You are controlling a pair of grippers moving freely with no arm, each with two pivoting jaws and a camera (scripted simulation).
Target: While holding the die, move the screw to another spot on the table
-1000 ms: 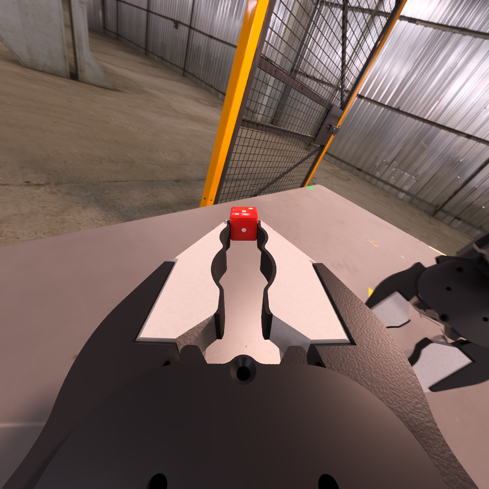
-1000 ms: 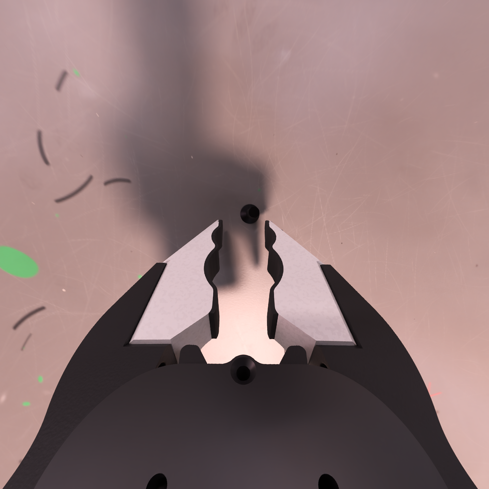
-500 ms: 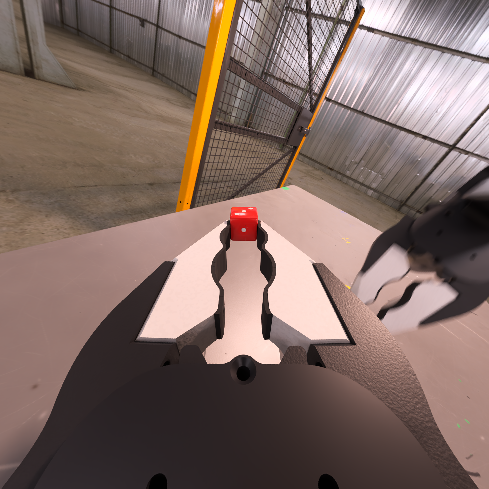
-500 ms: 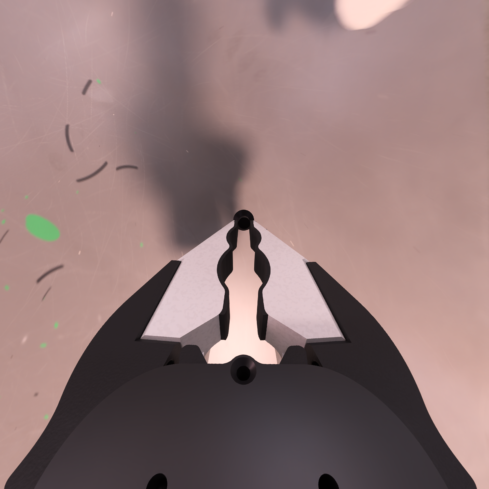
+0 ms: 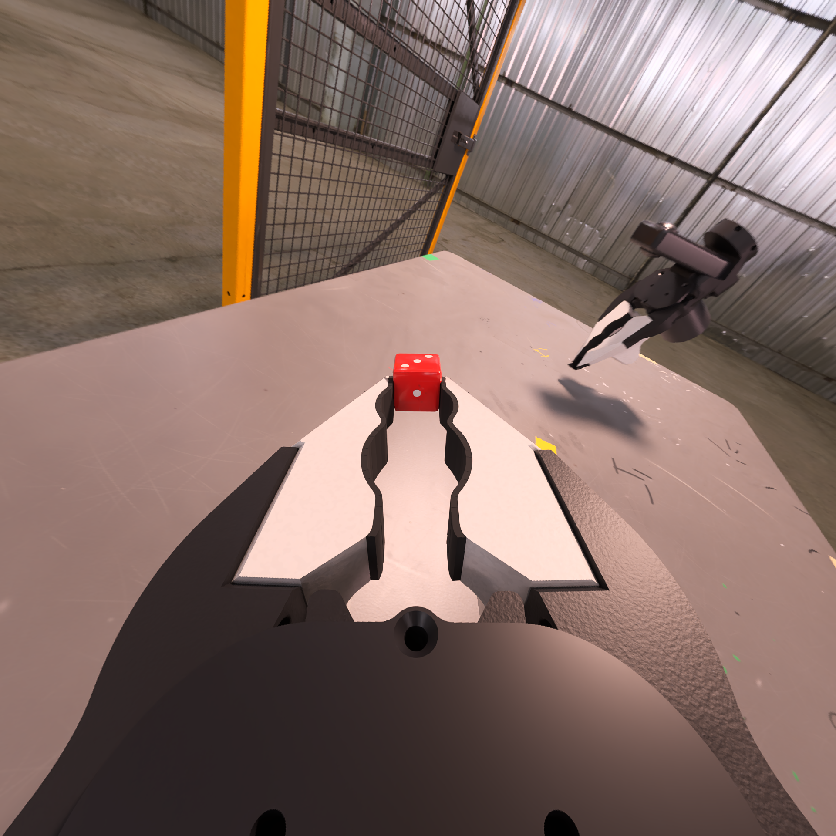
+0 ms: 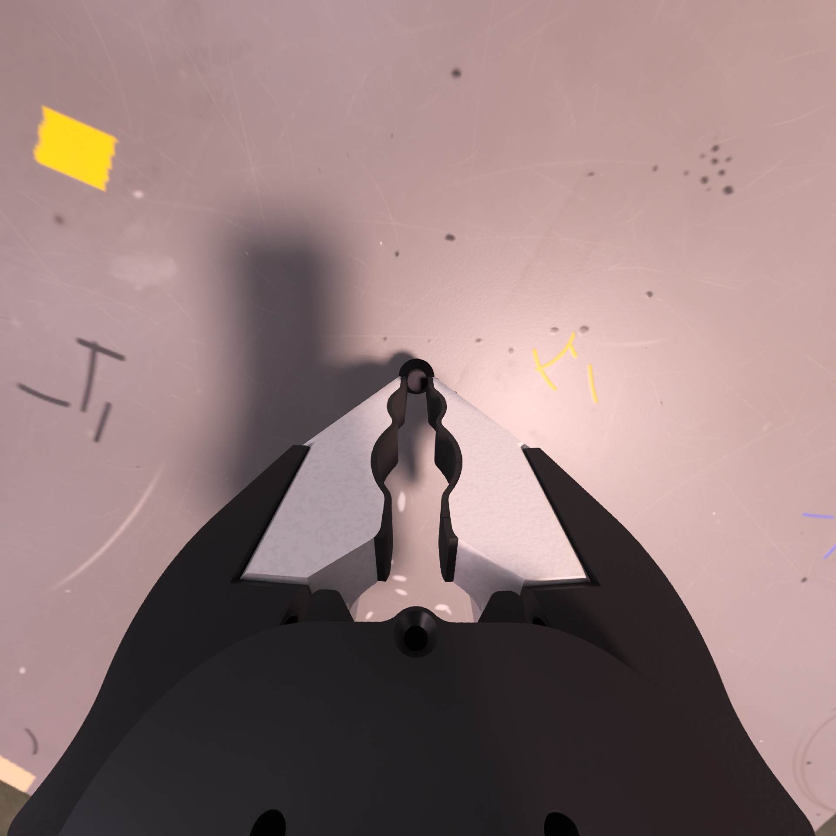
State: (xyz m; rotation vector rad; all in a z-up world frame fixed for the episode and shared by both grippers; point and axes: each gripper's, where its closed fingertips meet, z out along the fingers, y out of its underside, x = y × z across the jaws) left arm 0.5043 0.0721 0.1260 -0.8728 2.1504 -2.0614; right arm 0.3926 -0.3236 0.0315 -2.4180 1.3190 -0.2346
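Note:
A red die [image 5: 416,382] with white pips sits clamped between the fingertips of my left gripper [image 5: 416,392], held above the grey-pink table [image 5: 181,407]. My right gripper [image 6: 416,379] is shut on a small black screw [image 6: 416,372], seen head-on at its fingertips and pointing down at the table. In the left wrist view the right gripper [image 5: 581,363] hangs above the table at the right, tips down, with its shadow below it. The screw's tip is too small to make out there.
A yellow-framed wire mesh fence [image 5: 353,149] and corrugated metal walls stand beyond the table's far edge. A yellow tape patch [image 6: 74,147], black pen marks [image 6: 86,389] and yellow scribbles [image 6: 565,366] mark the tabletop. The table's corner shows in the right wrist view's lower left [image 6: 13,778].
My right gripper closed on the screw, lifted it off the table and carried it farther away and to the right. My left gripper kept hold of the die and rose a little.

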